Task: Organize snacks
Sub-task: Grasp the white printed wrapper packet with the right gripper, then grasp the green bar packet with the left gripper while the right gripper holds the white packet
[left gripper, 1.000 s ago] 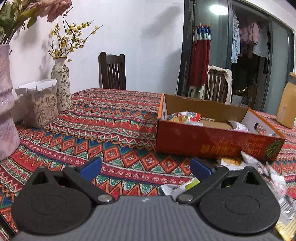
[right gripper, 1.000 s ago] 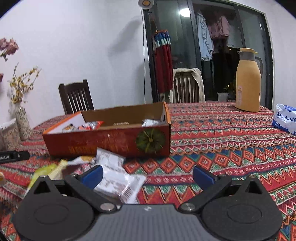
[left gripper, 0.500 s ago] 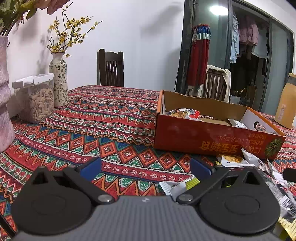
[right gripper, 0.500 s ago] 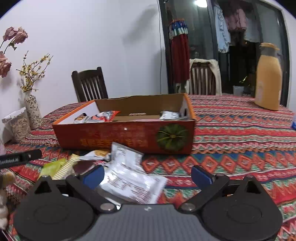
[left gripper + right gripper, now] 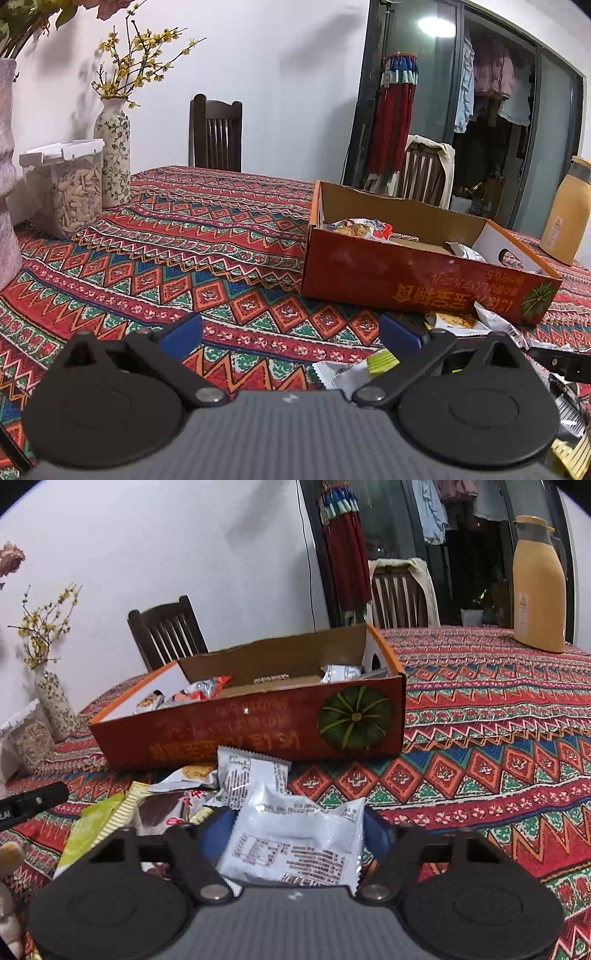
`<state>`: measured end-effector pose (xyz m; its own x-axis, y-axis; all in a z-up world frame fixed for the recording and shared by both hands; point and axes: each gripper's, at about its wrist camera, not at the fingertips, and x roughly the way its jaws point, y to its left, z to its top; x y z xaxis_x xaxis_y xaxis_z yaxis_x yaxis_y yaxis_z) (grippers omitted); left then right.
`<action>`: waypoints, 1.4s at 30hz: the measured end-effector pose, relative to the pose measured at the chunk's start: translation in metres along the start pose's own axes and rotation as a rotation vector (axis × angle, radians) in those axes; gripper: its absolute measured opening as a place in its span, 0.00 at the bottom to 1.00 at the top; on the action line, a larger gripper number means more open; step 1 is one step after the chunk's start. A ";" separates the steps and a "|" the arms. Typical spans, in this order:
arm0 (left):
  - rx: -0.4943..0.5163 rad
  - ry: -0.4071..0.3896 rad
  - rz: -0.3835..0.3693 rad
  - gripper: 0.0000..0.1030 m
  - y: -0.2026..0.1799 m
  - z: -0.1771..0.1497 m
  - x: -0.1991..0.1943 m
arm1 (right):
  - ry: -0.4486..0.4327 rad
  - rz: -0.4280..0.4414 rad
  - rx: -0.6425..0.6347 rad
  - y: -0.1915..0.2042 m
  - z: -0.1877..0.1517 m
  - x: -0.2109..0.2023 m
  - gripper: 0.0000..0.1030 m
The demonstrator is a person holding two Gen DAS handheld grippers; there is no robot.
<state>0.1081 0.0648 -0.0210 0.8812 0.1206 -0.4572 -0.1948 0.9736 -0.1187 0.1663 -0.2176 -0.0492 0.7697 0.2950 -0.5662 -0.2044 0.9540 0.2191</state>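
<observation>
An open red cardboard box (image 5: 417, 280) (image 5: 258, 734) stands on the patterned tablecloth with a few snack packets inside. Loose snack packets lie in front of it (image 5: 454, 321) (image 5: 184, 775). My right gripper (image 5: 301, 830) has its blue pads on both sides of a white snack packet (image 5: 295, 842) and its jaws are narrowed onto it. My left gripper (image 5: 290, 330) is open and empty over the cloth, left of the pile; a green and white packet (image 5: 354, 369) lies by its right finger.
A jar of seeds (image 5: 70, 192) and a flower vase (image 5: 112, 155) stand at the left. A yellow thermos (image 5: 537, 587) stands at the far right. Two wooden chairs (image 5: 216, 133) are behind the table.
My right gripper moved forward and down onto the white packet and its jaws narrowed around it. My left gripper shifted slightly and stayed open.
</observation>
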 end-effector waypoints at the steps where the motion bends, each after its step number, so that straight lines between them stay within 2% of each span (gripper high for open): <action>1: 0.001 0.001 0.000 1.00 0.000 0.000 0.000 | -0.004 0.004 -0.005 0.000 -0.001 -0.001 0.64; 5: -0.001 -0.001 -0.003 1.00 0.001 0.000 0.000 | -0.037 0.005 -0.023 0.001 -0.006 -0.010 0.52; 6: -0.001 0.000 -0.004 1.00 0.001 0.000 0.000 | -0.052 0.007 -0.019 0.000 -0.007 -0.013 0.37; 7: -0.002 0.001 -0.004 1.00 0.001 0.000 0.000 | -0.063 0.010 -0.014 -0.001 -0.007 -0.016 0.30; 9: -0.003 0.001 -0.005 1.00 0.001 -0.001 0.000 | -0.084 0.025 0.002 -0.004 -0.009 -0.021 0.25; 21: 0.004 0.015 0.019 1.00 -0.001 0.000 0.002 | -0.179 0.028 0.032 -0.013 -0.022 -0.047 0.22; 24: 0.027 0.049 0.041 1.00 -0.006 0.003 0.002 | -0.199 0.032 0.050 -0.017 -0.023 -0.053 0.22; 29: 0.028 0.134 -0.032 1.00 -0.026 0.006 -0.010 | -0.220 0.034 0.063 -0.022 -0.023 -0.059 0.22; 32: 0.053 0.182 -0.037 1.00 -0.048 0.004 -0.015 | -0.225 0.041 0.067 -0.023 -0.025 -0.061 0.22; 35: 0.036 0.261 -0.046 1.00 -0.063 0.002 -0.013 | -0.229 0.042 0.083 -0.027 -0.024 -0.065 0.22; 39: 0.030 0.261 -0.020 1.00 -0.074 0.000 -0.011 | -0.259 0.046 0.083 -0.031 -0.027 -0.074 0.22; 42: -0.017 0.304 -0.014 0.93 -0.073 0.001 -0.002 | -0.255 0.052 0.099 -0.037 -0.031 -0.074 0.22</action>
<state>0.1210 -0.0066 -0.0109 0.7150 0.0408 -0.6980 -0.1930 0.9710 -0.1409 0.0978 -0.2728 -0.0402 0.8899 0.3083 -0.3363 -0.1971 0.9246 0.3260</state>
